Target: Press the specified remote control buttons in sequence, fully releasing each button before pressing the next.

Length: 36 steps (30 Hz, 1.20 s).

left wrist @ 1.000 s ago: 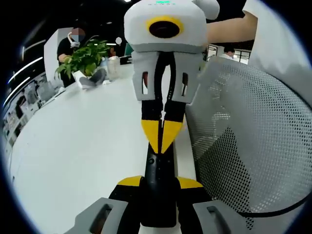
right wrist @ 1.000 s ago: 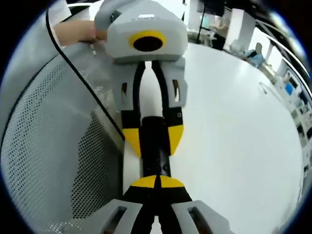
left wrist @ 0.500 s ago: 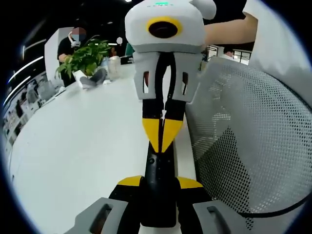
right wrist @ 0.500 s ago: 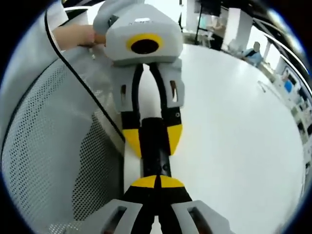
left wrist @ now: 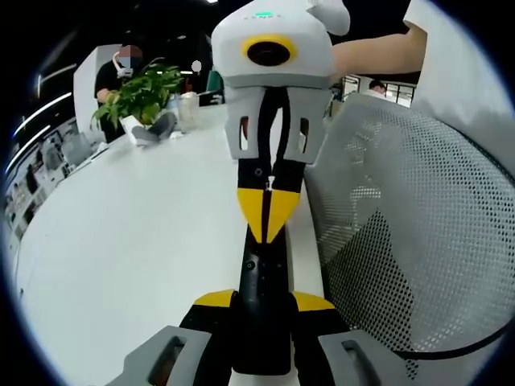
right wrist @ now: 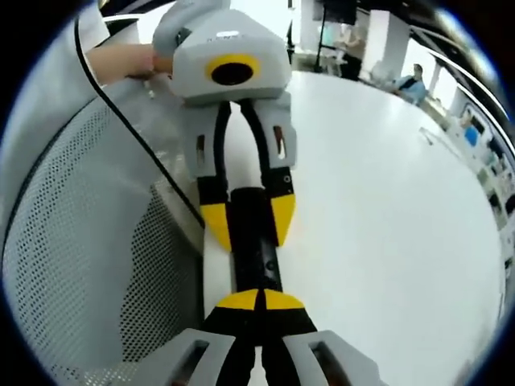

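Left gripper view: remote held at one end, the other gripper poised over it for a button press.

Largest first: the white tabletop point(left wrist: 137, 241) spreads out with a mesh chair back point(left wrist: 410, 233) along its edge, and a potted plant point(left wrist: 141, 92) stands far off. The black remote control point(left wrist: 264, 318) lies lengthwise between the two tools. The left gripper point(left wrist: 264, 301) has its fingers clamped on the remote's near end, and in the right gripper view the right gripper point(right wrist: 259, 300) has its yellow tips closed together, resting at or just above the remote's top face (contact cannot be told). My reading is that a press is in hand or just ending. The next move calls for lifting clear, then shifting along to the next button while the left grip holds the remote steady.
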Motion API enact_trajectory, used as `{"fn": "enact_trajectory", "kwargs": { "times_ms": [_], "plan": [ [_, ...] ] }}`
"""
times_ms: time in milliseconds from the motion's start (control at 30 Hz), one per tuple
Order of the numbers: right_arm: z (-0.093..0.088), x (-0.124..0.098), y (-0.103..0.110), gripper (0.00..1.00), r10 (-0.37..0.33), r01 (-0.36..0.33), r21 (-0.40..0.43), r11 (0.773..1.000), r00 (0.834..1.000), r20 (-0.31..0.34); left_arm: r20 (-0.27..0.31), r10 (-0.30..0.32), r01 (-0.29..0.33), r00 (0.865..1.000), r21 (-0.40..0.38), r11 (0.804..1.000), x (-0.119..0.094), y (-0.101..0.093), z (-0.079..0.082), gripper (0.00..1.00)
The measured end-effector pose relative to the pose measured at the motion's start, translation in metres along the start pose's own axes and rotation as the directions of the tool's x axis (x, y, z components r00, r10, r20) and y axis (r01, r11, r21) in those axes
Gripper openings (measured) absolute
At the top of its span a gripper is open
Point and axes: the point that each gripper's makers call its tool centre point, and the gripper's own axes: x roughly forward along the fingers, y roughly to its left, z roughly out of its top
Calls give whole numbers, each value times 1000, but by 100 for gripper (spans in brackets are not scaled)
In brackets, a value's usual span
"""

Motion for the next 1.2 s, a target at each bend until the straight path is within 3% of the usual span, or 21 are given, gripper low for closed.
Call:
{"fn": "enact_trajectory", "kwargs": {
  "times_ms": [433, 933, 1200],
  "plan": [
    [1, 2, -1, 0, -26, 27, 11, 1000, 999, -35, 0, 0, 0, 1000, 1, 1000, 0, 0, 0, 25],
    [0, 0, -1, 0, -34, 34, 9, 999, 999, 16, 3, 1, -1, 1000, -1, 1000, 0, 0, 0, 25],
    [-7, -6, -2, 0, -36, 36, 11, 999, 999, 8, 2, 2, -2, 1000, 0, 1000, 0, 0, 0, 25]
  ]
}}
